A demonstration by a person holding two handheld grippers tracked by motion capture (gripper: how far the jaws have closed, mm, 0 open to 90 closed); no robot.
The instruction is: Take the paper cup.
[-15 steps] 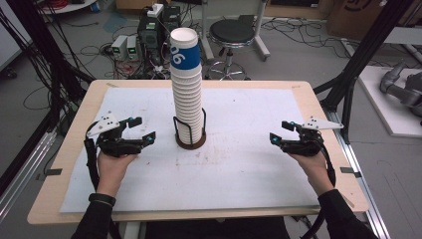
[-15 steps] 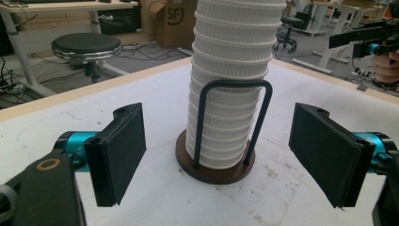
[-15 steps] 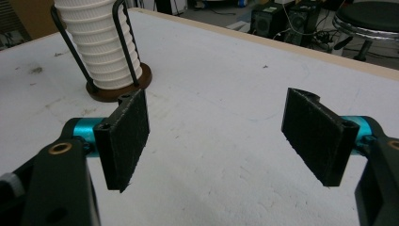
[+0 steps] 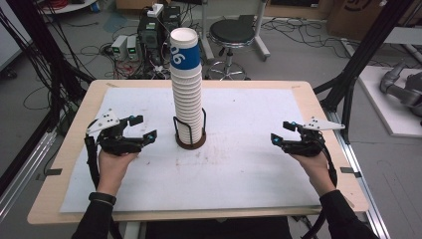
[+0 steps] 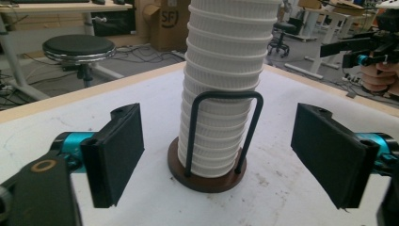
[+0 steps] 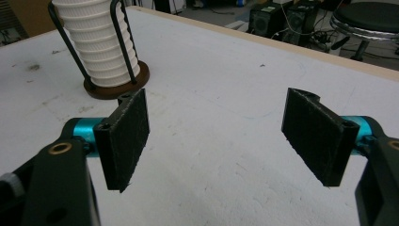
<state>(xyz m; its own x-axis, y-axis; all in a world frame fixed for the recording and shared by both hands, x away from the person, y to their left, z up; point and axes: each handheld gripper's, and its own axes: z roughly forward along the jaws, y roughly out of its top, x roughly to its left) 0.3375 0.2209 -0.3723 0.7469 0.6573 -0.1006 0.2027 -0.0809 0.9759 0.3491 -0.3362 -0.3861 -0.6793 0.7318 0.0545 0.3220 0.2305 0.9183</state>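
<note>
A tall stack of white ribbed paper cups (image 4: 187,99), its top cup banded in blue, stands in a black wire holder with a round brown base (image 4: 190,143) at the table's middle. Left of it, my left gripper (image 4: 144,126) rests low over the white mat, open and holding nothing. In the left gripper view the jaws (image 5: 221,153) stand wide, facing the cup stack (image 5: 221,94) from a short way off. On the right side, my right gripper (image 4: 281,132) is open and holds nothing. In the right gripper view its jaws (image 6: 221,136) frame bare mat, with the cup stack (image 6: 96,42) ahead to the left.
A white mat (image 4: 239,179) covers most of the wooden table (image 4: 74,149). Beyond the far edge are a black stool (image 4: 234,32), electronics boxes (image 4: 127,47) and cables on the floor. Black frame posts (image 4: 358,64) stand at both sides of the table.
</note>
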